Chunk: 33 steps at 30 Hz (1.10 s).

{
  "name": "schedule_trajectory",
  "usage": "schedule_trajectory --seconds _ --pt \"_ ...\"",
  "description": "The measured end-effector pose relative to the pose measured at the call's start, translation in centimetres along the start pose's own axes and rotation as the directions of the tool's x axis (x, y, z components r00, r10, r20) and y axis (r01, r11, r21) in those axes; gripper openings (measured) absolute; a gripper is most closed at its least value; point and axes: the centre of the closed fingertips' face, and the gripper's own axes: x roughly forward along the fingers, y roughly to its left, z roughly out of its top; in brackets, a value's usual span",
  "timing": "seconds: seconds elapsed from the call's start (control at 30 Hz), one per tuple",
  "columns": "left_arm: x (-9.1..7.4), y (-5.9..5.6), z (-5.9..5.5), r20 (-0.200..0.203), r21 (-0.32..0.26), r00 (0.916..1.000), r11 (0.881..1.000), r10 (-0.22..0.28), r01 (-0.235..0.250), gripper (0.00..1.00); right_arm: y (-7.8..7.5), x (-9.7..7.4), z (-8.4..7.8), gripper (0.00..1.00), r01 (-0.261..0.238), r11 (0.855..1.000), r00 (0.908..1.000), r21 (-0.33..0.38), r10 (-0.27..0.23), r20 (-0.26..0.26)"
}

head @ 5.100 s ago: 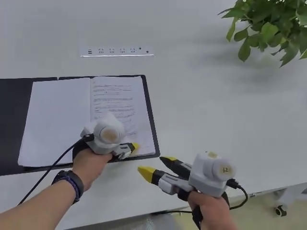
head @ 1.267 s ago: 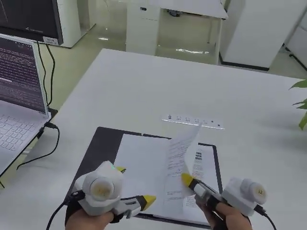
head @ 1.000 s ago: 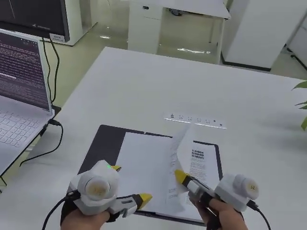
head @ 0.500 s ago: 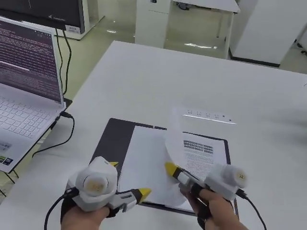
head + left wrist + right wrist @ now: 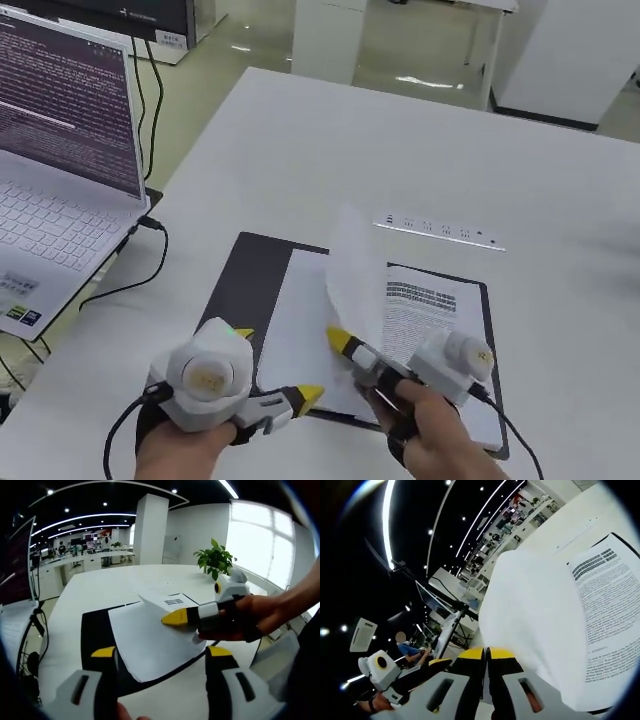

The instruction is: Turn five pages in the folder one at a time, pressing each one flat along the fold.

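A black folder (image 5: 250, 290) lies open on the white table, with a printed page (image 5: 430, 310) flat on its right side. My right gripper (image 5: 338, 342) is shut on the bottom edge of one page (image 5: 355, 275), which stands curved above the fold and leans left. In the right gripper view the jaws (image 5: 487, 653) are together under that blank white sheet (image 5: 530, 605), beside the printed page (image 5: 610, 600). My left gripper (image 5: 275, 365) hovers open at the folder's front left edge. The left gripper view has its jaws (image 5: 161, 652) wide apart over the left-hand pages (image 5: 150, 640), facing the right gripper (image 5: 175, 617).
An open laptop (image 5: 60, 170) sits off the table's left side, with a cable (image 5: 140, 270) running along the table edge. A white power strip (image 5: 440, 232) lies just beyond the folder. A potted plant (image 5: 215, 560) stands at the far end.
The right gripper has carried the lifted page leftward, from over the right side to above the fold. The left gripper has stayed open at the front edge. The head camera has shifted.
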Motion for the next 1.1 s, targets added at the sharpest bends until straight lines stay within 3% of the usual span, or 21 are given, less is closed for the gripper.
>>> schedule_trajectory --seconds 0.47,0.8,1.1 --pt "-0.5 1.3 -2.2 -0.022 -0.053 0.9995 0.998 0.021 -0.022 0.71 0.2 3.4 -2.6 0.00 0.000 1.000 0.9975 0.012 0.001 -0.071" --pt "-1.0 2.1 -3.7 -0.049 -0.061 0.9986 0.998 0.020 -0.023 0.71 -1.7 5.1 -4.7 0.01 0.033 0.998 0.9946 0.053 -0.028 -0.100" --pt "-0.9 3.6 -5.0 -0.072 -0.081 0.9969 0.996 0.032 -0.038 0.70 -3.0 6.4 -6.1 0.03 0.077 0.993 0.9915 0.092 -0.067 -0.112"
